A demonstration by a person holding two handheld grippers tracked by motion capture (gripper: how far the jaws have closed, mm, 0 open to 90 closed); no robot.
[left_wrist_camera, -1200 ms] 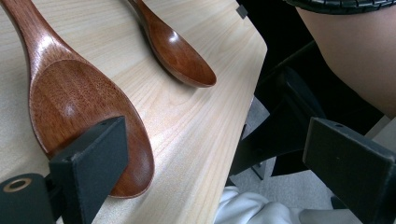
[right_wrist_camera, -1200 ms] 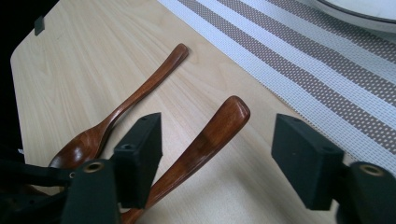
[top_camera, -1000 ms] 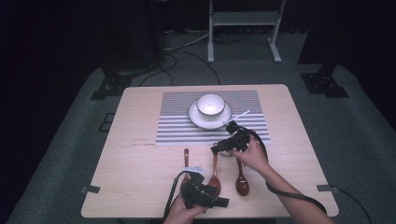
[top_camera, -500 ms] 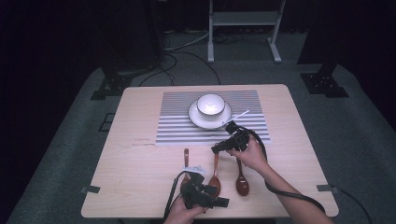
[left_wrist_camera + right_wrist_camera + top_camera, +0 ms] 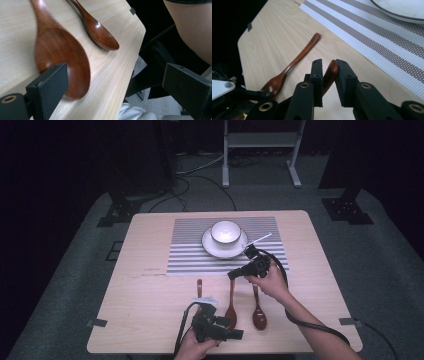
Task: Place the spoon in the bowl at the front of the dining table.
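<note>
Three brown wooden spoons lie near the table's front edge. My right gripper (image 5: 232, 274) (image 5: 329, 65) reaches left to the top of the middle spoon (image 5: 231, 302). Its jaws have just been closing and now press both sides of that spoon's handle tip (image 5: 331, 71). The left spoon (image 5: 294, 60) (image 5: 199, 287) lies beside it, untouched. My left gripper (image 5: 233, 329) (image 5: 117, 77) rests at the front edge, pointing right, jaws wide open. One of its fingers (image 5: 48, 85) hovers by the middle spoon's bowl (image 5: 62, 55). Beyond lies the right spoon (image 5: 100, 32) (image 5: 258, 312).
A striped placemat (image 5: 185, 252) (image 5: 387, 42) covers the far half of the table, with a white bowl (image 5: 225, 231) on a saucer (image 5: 210, 246) and a thin white stick (image 5: 262, 238) beside it. The table's front edge (image 5: 130, 57) is close by the left gripper.
The right gripper's jaws have drawn together around the middle spoon's handle tip. Both hands have stayed about where they were.
</note>
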